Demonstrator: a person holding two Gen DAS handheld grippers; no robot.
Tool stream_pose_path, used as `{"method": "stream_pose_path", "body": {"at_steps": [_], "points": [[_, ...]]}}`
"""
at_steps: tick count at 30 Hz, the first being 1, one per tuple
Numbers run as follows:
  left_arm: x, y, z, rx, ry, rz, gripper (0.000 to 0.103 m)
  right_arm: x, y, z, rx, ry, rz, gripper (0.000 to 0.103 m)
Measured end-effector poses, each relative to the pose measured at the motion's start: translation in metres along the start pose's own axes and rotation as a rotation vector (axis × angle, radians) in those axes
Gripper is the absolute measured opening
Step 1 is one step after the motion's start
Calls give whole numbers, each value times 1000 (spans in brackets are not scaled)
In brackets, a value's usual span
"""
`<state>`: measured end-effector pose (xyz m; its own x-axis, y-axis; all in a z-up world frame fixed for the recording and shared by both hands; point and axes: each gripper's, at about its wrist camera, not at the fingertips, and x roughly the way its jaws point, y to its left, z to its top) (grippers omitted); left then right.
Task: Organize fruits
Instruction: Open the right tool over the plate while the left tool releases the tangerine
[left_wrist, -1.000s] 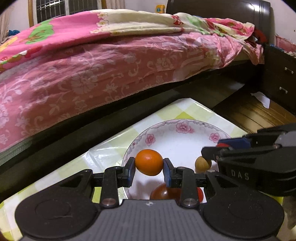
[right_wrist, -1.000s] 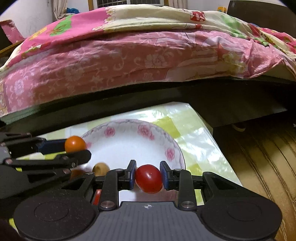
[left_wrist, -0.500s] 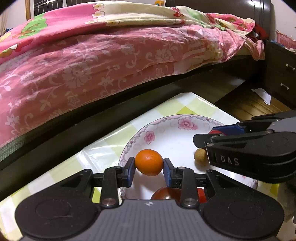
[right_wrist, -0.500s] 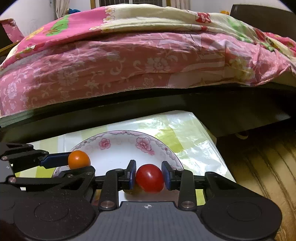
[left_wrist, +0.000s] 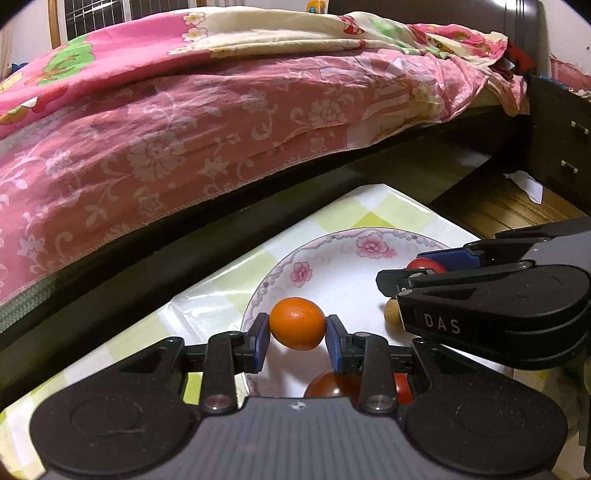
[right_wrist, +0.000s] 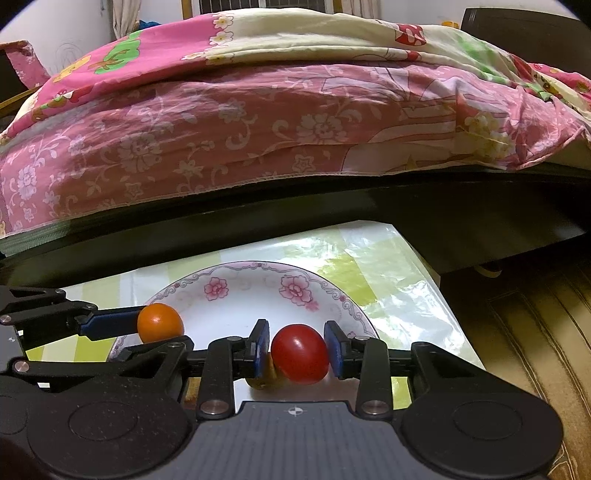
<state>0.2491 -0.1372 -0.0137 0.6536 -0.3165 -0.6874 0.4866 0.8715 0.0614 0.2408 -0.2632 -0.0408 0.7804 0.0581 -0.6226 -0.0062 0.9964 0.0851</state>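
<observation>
Left tool (left_wrist: 297, 334) clamped on small orange fruit (left_wrist: 297, 324), blue pads (left_wrist: 260, 341) pressing its two ends; long axis level, running side to side between the pads. Held clear above near-left rim of flowered plate (left_wrist: 332, 269). Right tool (right_wrist: 297, 350) clamped on red tomato (right_wrist: 300, 353), roughly round, slightly longer across the pads, held over near-right part of the plate. In left view, right tool seen side-on at the right, red fruit just showing at its tip. Small tan fruit (left_wrist: 392, 314) lying on plate, half hidden behind right tool; two darker red fruits (left_wrist: 328, 384) on plate below left tool, partly hidden. Against a second ago: both grips unchanged; both views closer to the bed with plate lower in frame; right tool now reaching further across the plate in left view, covering more of the tan fruit. Desk (right_wrist: 388, 273) covered in glossy green-and-white check plastic, set right against dark bed frame. Bed (right_wrist: 258, 122) with pink floral sheet and patterned quilt. Wooden floor (right_wrist: 524, 332) to the right; dark drawer unit (left_wrist: 561, 147) at far right; barred window behind.
</observation>
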Motion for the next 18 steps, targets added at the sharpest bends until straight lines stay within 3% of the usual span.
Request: {"method": "stream_pose_path", "body": {"at_steps": [18], "points": [[-23, 7, 4, -8, -32, 23, 41, -12, 2, -1, 1, -25, 0, 38]]}}
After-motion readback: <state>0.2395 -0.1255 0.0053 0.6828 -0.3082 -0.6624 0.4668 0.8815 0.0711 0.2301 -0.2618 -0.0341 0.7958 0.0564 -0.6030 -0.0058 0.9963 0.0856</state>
